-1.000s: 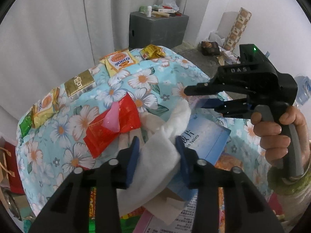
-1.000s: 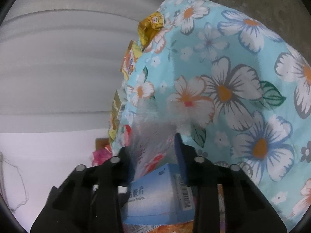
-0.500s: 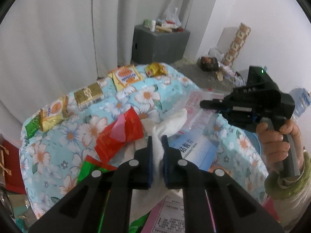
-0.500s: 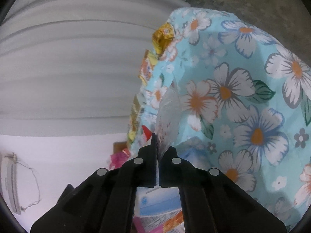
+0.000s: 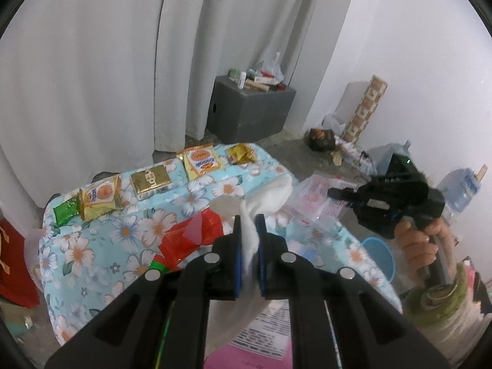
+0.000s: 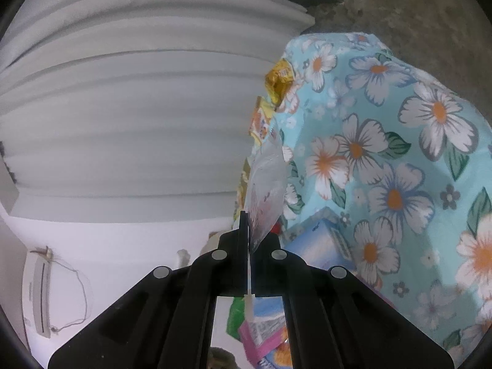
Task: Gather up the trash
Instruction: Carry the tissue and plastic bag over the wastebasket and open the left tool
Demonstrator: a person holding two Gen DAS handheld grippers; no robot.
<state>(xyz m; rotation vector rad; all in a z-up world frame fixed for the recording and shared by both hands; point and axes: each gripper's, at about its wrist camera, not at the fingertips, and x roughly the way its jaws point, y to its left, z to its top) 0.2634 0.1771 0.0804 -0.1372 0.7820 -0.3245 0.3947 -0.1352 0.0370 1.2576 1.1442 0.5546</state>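
My left gripper (image 5: 247,230) is shut on a white tissue (image 5: 264,196), which hangs lifted above the flowered tablecloth (image 5: 101,246). My right gripper (image 6: 247,224) is shut on a clear plastic wrapper (image 6: 266,190) with red print, held edge-on above the table. In the left wrist view the right gripper (image 5: 333,193) is at the right in a person's hand, and the wrapper (image 5: 319,198) sticks out leftward from it. A red wrapper (image 5: 190,236) lies on the cloth below the tissue. A blue box (image 6: 319,243) and a pink leaflet (image 6: 261,335) lie under the right gripper.
Several snack packets line the table's far edge, from a green one (image 5: 66,210) to a gold crumpled wrapper (image 5: 241,153). A blue basin (image 5: 378,255) sits on the floor to the right. A grey cabinet (image 5: 249,113) stands by the curtain, and a red bag (image 5: 12,261) at the left.
Both grippers closed, the left on the tissue and the right on the clear wrapper. Both then rose, lifting the two things off the pile on the table.
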